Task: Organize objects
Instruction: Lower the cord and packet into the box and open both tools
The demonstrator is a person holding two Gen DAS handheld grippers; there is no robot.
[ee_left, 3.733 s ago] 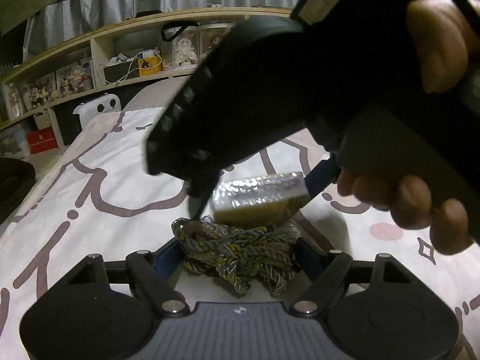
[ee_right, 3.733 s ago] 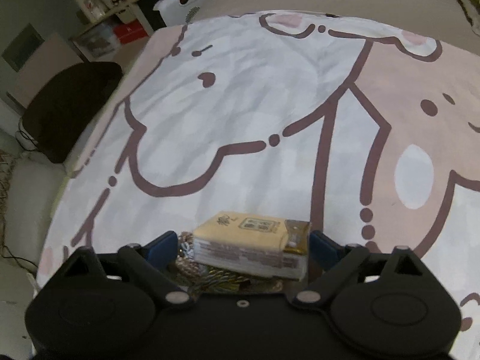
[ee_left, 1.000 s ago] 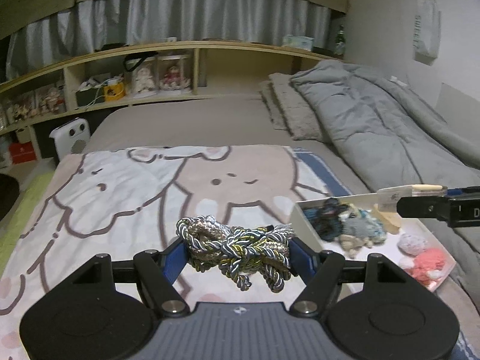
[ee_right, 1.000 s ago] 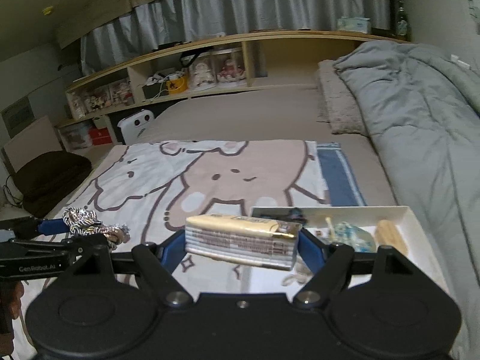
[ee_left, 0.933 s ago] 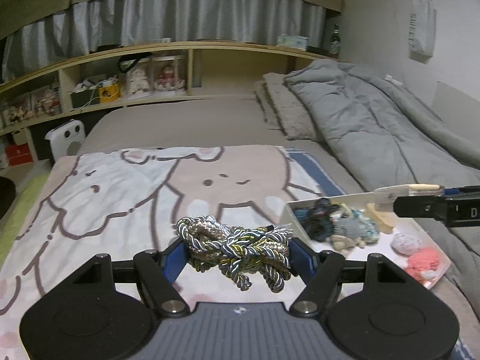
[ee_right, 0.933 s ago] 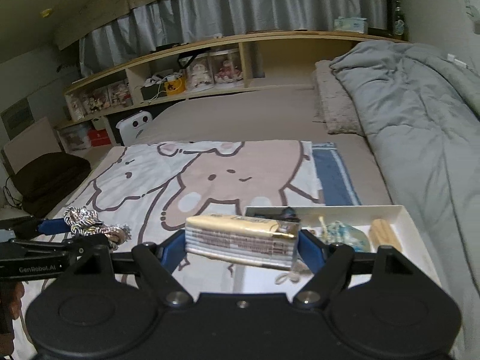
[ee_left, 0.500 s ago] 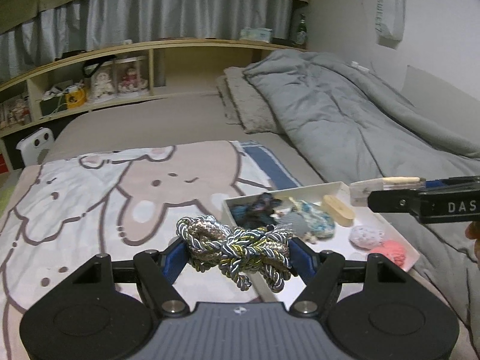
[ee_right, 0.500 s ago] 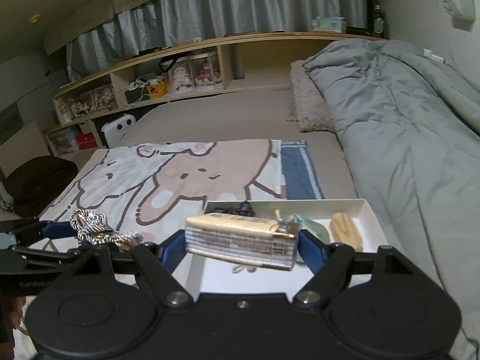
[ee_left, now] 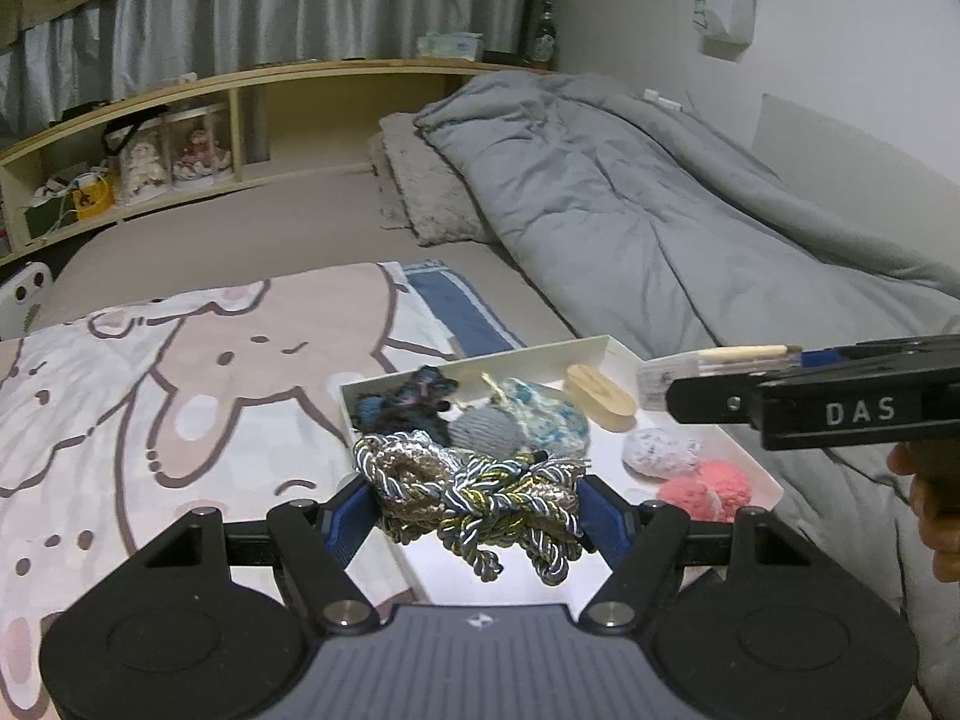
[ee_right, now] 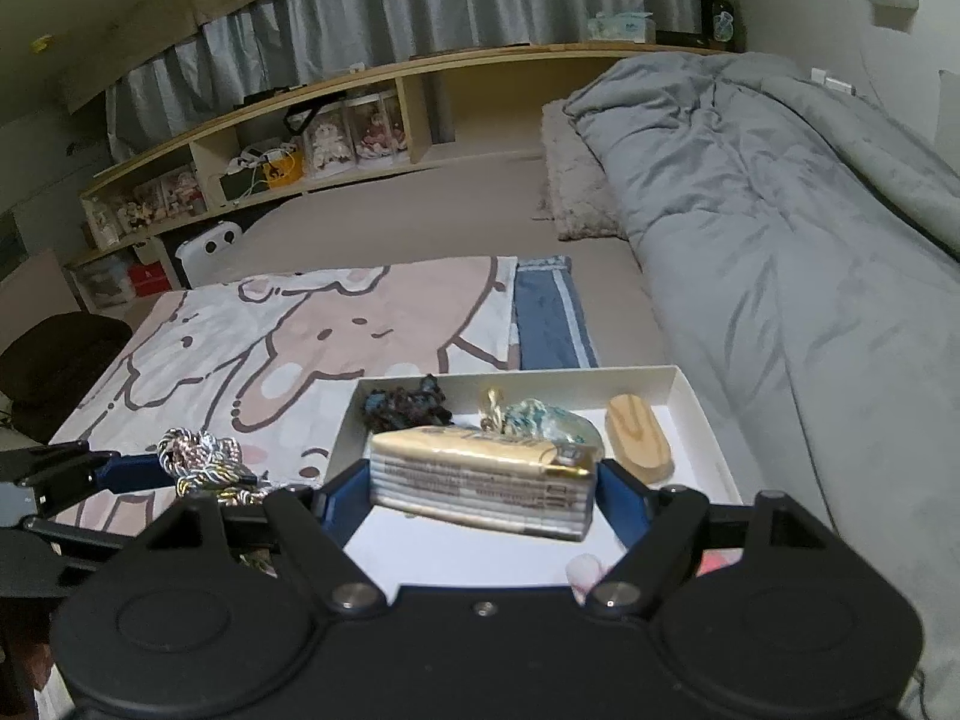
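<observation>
— What are you carrying, and how many of each?

— Two things, one per hand. My left gripper (ee_left: 477, 507) is clamped about halfway closed on one bundle of braided cord (ee_left: 474, 495), silver, blue and gold strands knotted together. My right gripper (ee_right: 483, 489) has its blue pads pressed on the two ends of one pack of tissues (ee_right: 483, 483), cream on top with several layers showing along its side.

— And the tray?

— One white tray (ee_right: 699, 405) on the bed, beside the cartoon-print blanket (ee_right: 312, 324). In it I count one dark blue-black yarn tangle (ee_left: 408, 405), one grey yarn ball (ee_left: 486, 432), one pale blue and white crocheted piece (ee_left: 552, 414), one wooden block (ee_right: 639, 438), one speckled white ball (ee_left: 660, 450) and one pink pompom (ee_left: 708, 483).

— Where do your items sit relative to the grippers?

— The cord hangs between my left fingers, loose ends drooping below them, over the tray's near left edge. The tissue pack is held off the tray floor, over its near half, in front of the crocheted piece.

— Which way do they run?

— Both lie crosswise, long axis spanning from one finger to the other. The pack tilts slightly, its right end lower. Seen from the left camera, my right gripper reaches in from the right, level with the tray's far side.
</observation>
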